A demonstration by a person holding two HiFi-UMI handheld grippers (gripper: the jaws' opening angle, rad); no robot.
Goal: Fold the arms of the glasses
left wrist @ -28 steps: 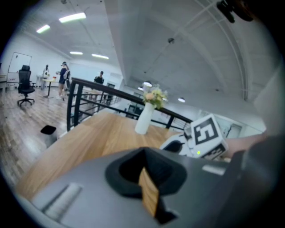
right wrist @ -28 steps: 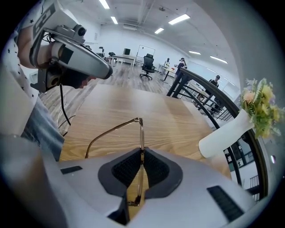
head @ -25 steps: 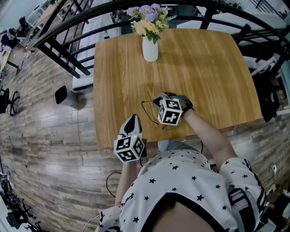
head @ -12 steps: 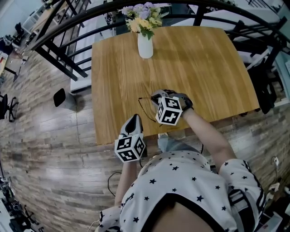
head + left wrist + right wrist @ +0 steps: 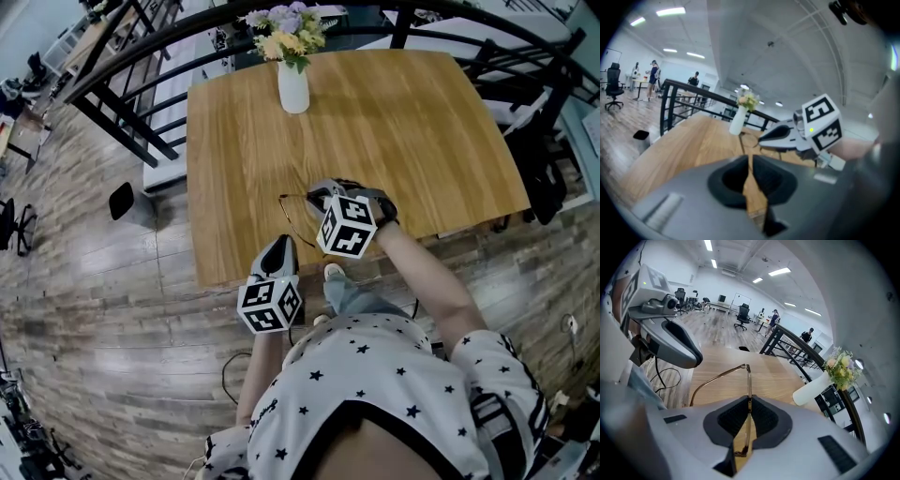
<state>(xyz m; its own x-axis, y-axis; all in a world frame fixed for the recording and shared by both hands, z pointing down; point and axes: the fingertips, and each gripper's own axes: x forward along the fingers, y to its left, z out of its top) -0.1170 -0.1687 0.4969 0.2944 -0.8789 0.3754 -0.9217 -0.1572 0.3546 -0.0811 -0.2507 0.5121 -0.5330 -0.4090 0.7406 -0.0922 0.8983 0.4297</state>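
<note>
Thin-rimmed glasses (image 5: pixel 292 210) hang over the near part of the wooden table (image 5: pixel 422 122). My right gripper (image 5: pixel 315 195) is shut on them. In the right gripper view the frame (image 5: pixel 748 380) runs up between the jaws and one arm (image 5: pixel 708 380) curves out to the left. My left gripper (image 5: pixel 279 247) hovers just left of and below the glasses, near the table's front edge, with nothing between its jaws. Those jaws have just been opening by a hair, and their tips still look together. The left gripper view shows the right gripper (image 5: pixel 761 138) ahead.
A white vase of flowers (image 5: pixel 292 86) stands at the table's far side; it also shows as a vase (image 5: pixel 737 123) in the left gripper view. A black railing (image 5: pixel 141 112) runs behind and left of the table. A wood floor lies around it. People and office chairs are far off.
Both grippers have drawn back toward the table's near edge. The right one has risen with the glasses in its grip.
</note>
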